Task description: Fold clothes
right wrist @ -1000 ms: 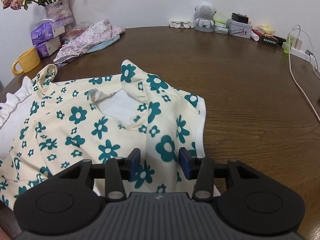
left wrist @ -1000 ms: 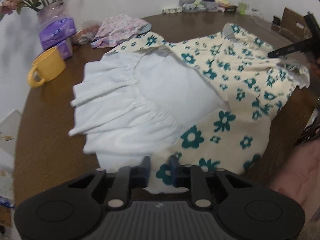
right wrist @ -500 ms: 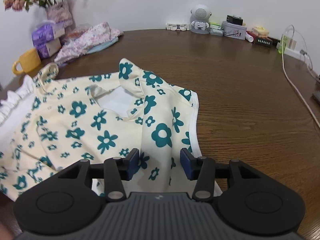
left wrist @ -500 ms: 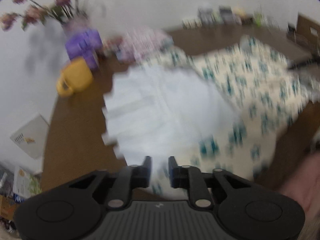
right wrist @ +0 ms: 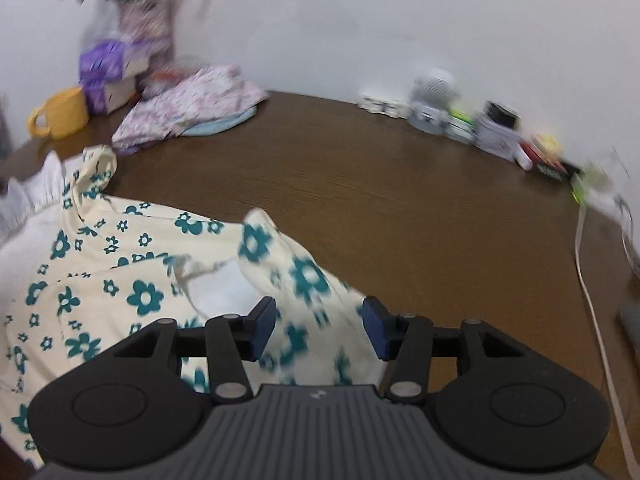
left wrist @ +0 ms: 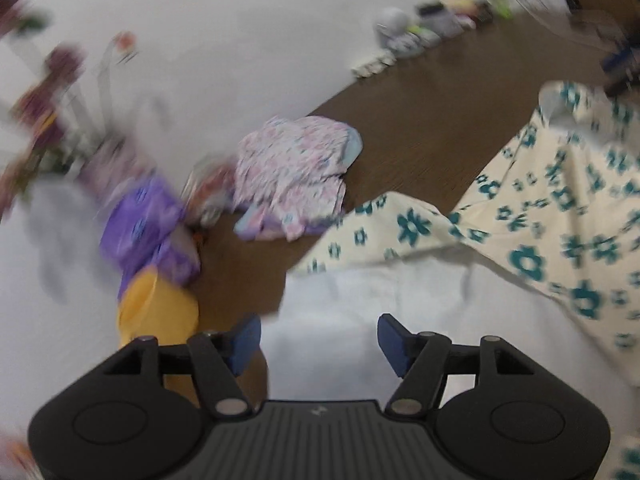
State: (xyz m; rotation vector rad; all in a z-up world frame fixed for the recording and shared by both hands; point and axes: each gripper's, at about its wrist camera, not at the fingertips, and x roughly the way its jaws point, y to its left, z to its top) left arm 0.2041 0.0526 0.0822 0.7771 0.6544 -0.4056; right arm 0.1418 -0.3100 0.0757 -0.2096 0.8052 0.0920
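Right now both tools stand with their blue-padded jaws spread and nothing between them. From the left wrist view, which is smeared with blur, the left gripper [left wrist: 319,340] hangs over the white ruffled lining [left wrist: 380,320] of a cream dress printed with teal flowers [left wrist: 560,216], which lies spread on the dark brown wooden table [left wrist: 420,92]. Just beside the left finger sits a yellow mug [left wrist: 156,312], with a purple tissue pack [left wrist: 148,232] behind it and a crumpled pink floral garment [left wrist: 292,176] further back near the white wall.

From the right wrist view, the right gripper [right wrist: 320,328] hovers above the dress's neckline end, where the cream floral cloth [right wrist: 132,280] bunches up into a raised fold between and ahead of the pads; whether the pads touch the cloth I cannot tell. A small white robot figurine [right wrist: 434,100] and assorted small boxes line the table's far edge, and a white cable [right wrist: 592,300] runs along the right side.
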